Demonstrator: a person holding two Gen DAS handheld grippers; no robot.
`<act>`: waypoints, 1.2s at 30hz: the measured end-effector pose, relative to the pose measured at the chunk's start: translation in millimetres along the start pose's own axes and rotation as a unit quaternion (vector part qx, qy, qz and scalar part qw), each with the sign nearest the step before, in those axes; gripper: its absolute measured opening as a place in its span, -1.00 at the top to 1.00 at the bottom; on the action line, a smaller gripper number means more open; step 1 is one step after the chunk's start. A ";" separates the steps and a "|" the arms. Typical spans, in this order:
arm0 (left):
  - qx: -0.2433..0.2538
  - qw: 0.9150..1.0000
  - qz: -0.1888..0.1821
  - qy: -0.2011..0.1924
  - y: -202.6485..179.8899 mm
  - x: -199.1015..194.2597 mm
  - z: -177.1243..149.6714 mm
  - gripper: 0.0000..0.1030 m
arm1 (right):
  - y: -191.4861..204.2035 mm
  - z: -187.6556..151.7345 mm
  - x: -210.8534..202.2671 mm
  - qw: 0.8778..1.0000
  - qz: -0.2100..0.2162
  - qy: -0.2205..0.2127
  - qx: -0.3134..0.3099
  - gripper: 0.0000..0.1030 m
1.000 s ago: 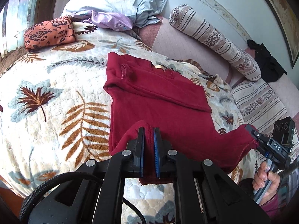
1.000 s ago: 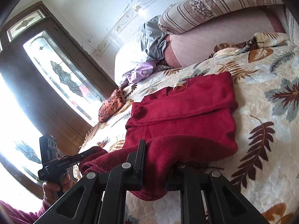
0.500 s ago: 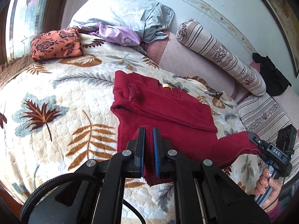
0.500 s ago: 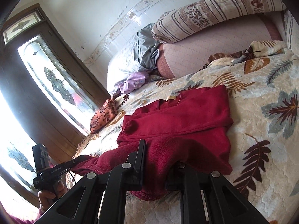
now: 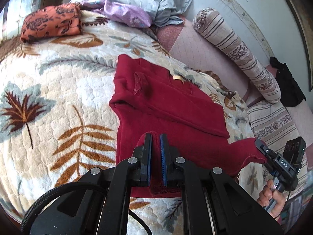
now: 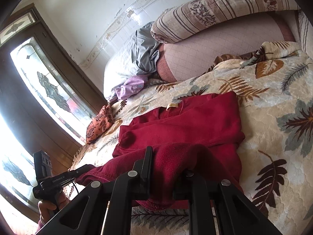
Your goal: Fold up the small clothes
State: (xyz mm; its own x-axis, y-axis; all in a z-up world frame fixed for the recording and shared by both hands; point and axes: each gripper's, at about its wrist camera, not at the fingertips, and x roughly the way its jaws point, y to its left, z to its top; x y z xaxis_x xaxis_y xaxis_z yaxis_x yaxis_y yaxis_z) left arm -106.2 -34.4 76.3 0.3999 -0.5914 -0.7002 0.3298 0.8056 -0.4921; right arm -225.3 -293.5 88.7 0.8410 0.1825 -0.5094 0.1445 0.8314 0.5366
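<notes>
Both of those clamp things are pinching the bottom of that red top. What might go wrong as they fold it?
The left gripper and right gripper each pinch only a small bit of the red fleece top's hem, so a corner could slip out mid-fold. The sleeves already folded across its chest could slide loose if the lifted hem drags. The plush leaf-print blanket may grip the fabric and leave the fold crooked.

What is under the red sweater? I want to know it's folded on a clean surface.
Under the red sweater lies the leaf-print quilt, visible all around it. The part of the quilt beneath the sweater is covered, so its cleanliness there cannot be seen.
</notes>
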 end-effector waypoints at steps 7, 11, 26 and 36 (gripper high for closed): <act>-0.063 0.997 -0.032 0.033 20.3 0.2 -5.8 0.63 | -13.0 -12.5 18.2 0.999 -0.010 0.030 0.019 0.74; -0.085 0.994 -0.063 0.020 22.5 -20.4 -6.1 -0.22 | -8.8 -13.4 14.6 0.999 -0.010 0.031 0.010 0.74; -0.021 0.999 -0.035 0.035 0.2 7.5 8.2 -0.38 | -4.0 -20.8 7.9 0.999 -0.002 0.037 0.012 0.74; 0.149 0.984 -0.053 0.080 -9.7 53.7 18.4 -0.38 | -9.5 -20.2 10.4 0.999 0.004 0.043 0.023 0.74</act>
State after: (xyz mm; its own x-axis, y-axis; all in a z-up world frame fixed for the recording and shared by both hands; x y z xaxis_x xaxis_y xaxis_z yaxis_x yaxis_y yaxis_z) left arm -72.2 -74.7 53.0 0.2177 -0.6403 -0.7366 0.6076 0.6795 -0.4111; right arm -228.5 -288.9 64.7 0.7950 0.2346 -0.5594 0.1637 0.8050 0.5702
